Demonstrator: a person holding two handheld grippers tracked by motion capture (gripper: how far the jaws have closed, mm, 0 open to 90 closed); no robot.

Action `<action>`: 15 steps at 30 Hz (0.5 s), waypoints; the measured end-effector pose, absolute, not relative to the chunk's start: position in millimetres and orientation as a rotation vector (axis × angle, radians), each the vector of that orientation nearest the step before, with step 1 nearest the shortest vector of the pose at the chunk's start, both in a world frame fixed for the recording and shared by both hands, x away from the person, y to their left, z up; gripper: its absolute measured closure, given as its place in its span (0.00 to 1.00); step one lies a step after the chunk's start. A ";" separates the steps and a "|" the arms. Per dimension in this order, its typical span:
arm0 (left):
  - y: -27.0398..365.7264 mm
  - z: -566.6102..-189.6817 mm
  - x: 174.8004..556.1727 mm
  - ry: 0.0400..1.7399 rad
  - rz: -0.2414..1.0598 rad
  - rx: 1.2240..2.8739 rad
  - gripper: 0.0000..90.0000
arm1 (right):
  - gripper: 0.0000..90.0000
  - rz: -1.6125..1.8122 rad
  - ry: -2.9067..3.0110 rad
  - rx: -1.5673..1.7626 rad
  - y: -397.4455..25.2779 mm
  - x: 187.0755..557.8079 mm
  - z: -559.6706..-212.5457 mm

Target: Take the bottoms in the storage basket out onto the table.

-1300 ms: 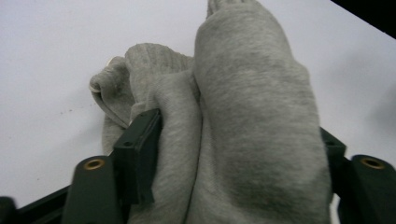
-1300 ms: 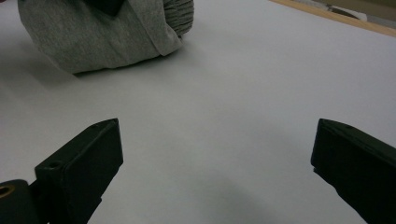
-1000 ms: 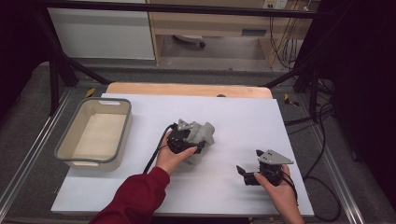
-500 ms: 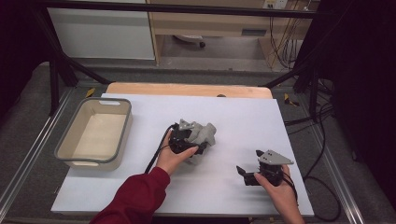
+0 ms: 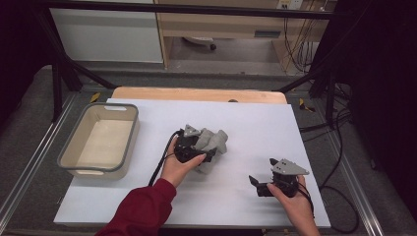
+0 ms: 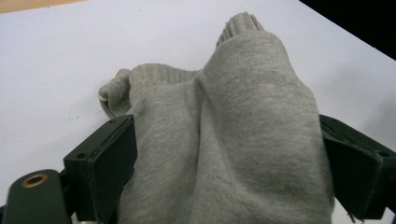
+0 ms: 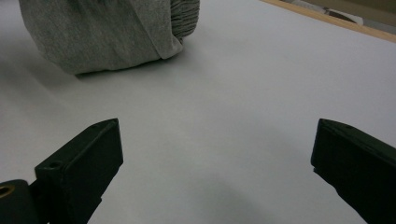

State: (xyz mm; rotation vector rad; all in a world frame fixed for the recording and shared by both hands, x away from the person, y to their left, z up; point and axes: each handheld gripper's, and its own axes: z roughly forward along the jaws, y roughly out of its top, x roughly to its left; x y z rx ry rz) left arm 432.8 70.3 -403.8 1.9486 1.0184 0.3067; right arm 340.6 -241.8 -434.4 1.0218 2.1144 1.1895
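Note:
A bundled grey knit garment (image 5: 214, 142) lies mid-table on the white sheet. My left gripper (image 5: 204, 147) is at its left side, held by a hand in a red sleeve. In the left gripper view the grey garment (image 6: 224, 135) fills the gap of the left gripper (image 6: 229, 144); both jaws stand wide apart and touch its sides. My right gripper (image 5: 254, 186) rests low near the front right, pointing left, open and empty. In the right gripper view the right gripper (image 7: 217, 154) faces bare table, with the garment (image 7: 107, 32) farther off at the upper left.
A grey-rimmed beige basin (image 5: 69, 162) stands empty at the table's left side. The white sheet (image 5: 275, 123) covers the table, with a wooden strip (image 5: 196, 93) along its far edge. Cables (image 5: 339, 147) hang off the right side by a dark frame.

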 end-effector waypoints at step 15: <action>68.2 -403.2 432.8 1.009 0.295 1.945 0.12 | 0.03 1.190 2.116 1.022 -242.0 340.7 -434.4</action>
